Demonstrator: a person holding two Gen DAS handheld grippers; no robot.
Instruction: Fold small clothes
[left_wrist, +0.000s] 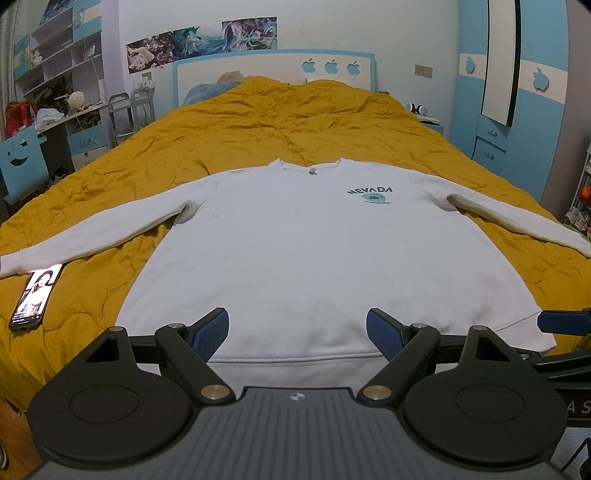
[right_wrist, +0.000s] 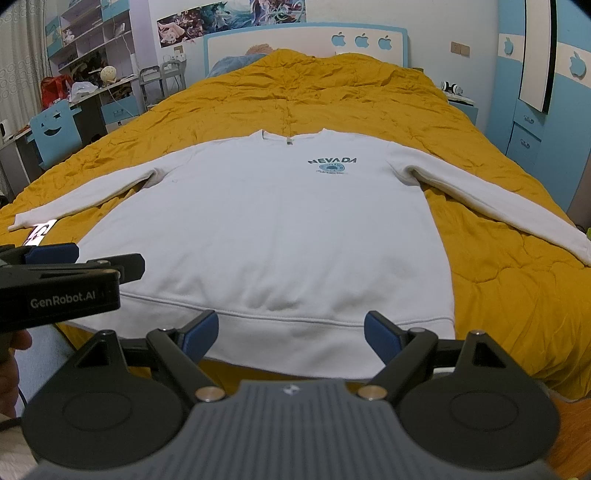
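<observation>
Here, a white sweatshirt (left_wrist: 295, 251) printed "NEVADA" lies flat and face up on a bed's mustard quilt (left_wrist: 280, 122), both sleeves spread wide and its hem toward the cameras. The left claw (left_wrist: 297, 332) hovers over the hem with fingers apart and empty; the right claw (right_wrist: 291, 334) is likewise spread at the hem's edge. Only the left view shows the whole lit phone (left_wrist: 35, 295) beside the sleeve cuff, while the right view catches the left claw's side and a hand (right_wrist: 9, 373) behind it.
</observation>
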